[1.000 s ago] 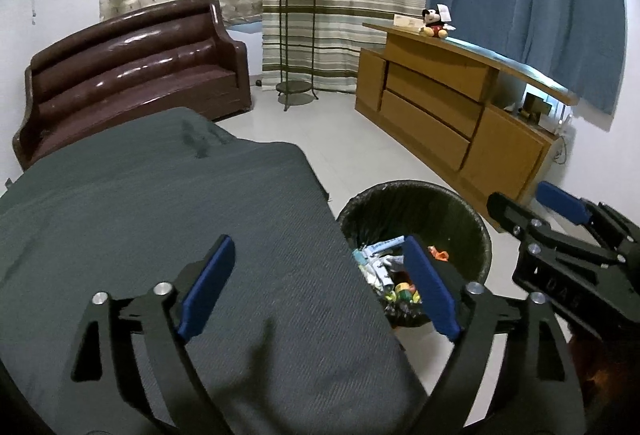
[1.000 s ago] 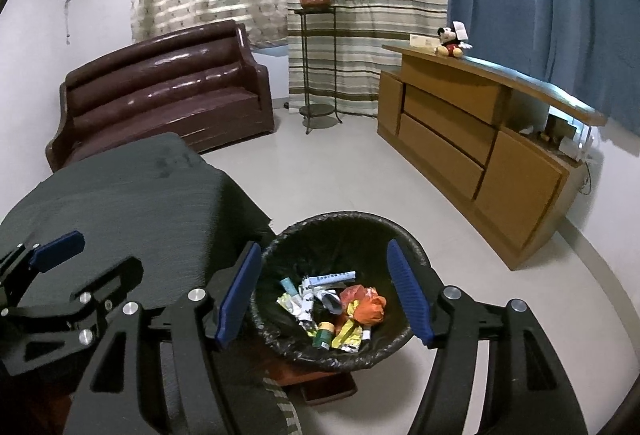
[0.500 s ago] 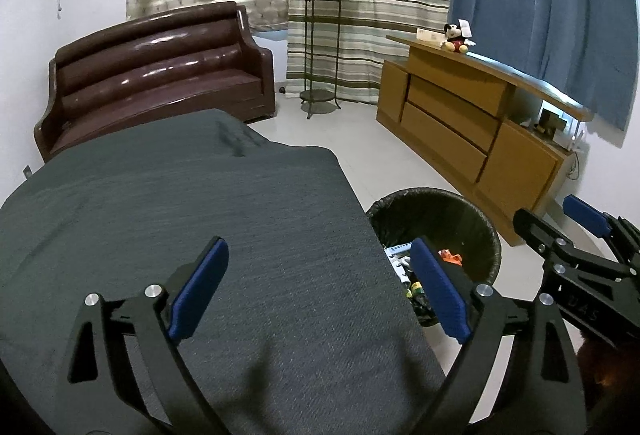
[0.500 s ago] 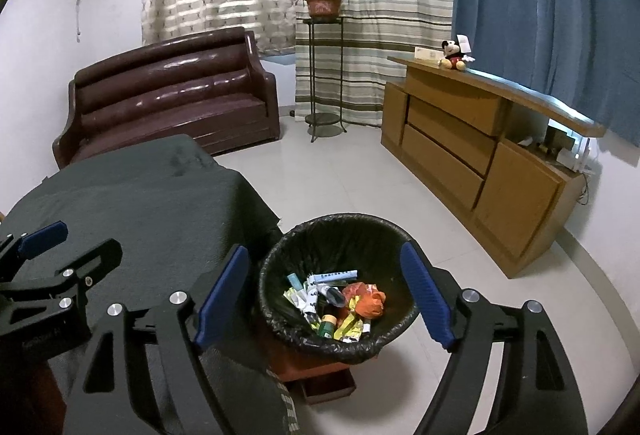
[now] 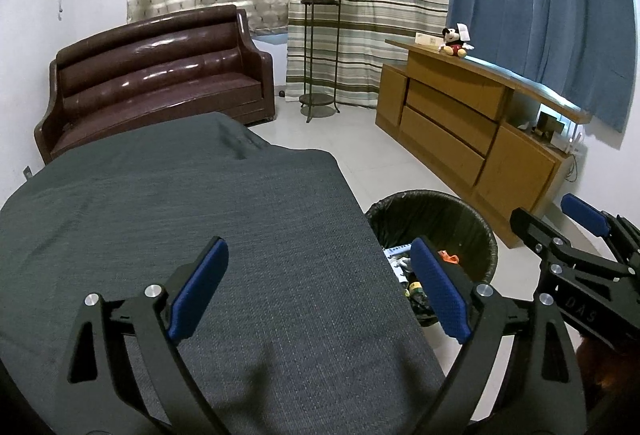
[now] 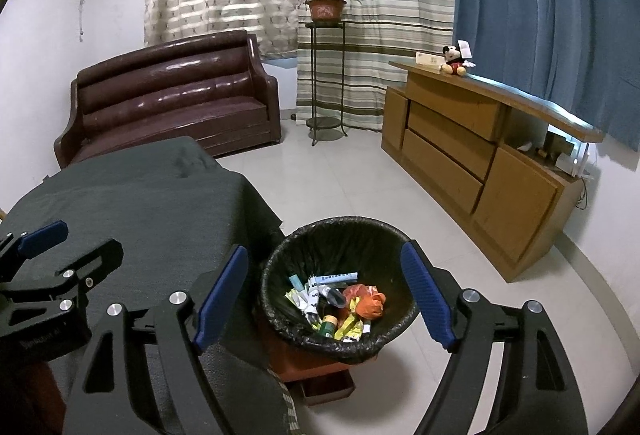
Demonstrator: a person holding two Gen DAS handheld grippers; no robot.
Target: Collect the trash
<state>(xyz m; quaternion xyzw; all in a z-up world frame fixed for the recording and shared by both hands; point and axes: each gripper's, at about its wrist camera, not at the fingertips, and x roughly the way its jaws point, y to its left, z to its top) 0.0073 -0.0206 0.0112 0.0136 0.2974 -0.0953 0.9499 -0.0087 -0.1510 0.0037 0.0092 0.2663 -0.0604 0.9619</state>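
Both grippers, left gripper [image 5: 318, 291] & right gripper [image 6: 326, 295], gape wide w/ nothing held. Wrappers [image 6: 340, 305] lie inside the lined bin [image 6: 280, 263], just beside the grey-covered table [image 5: 180, 215]. Prob. last drop done; next: find leftover trash, if any.

The trash bin [image 6: 340, 295] stands on the floor just right of the cloth-covered table [image 5: 180, 235], with wrappers [image 6: 336, 299] inside it. Behind the table sits a sofa [image 5: 156, 75]; a plant stand [image 5: 320, 55] is to the sofa's right, and a cabinet [image 5: 472, 127] lines the right wall.
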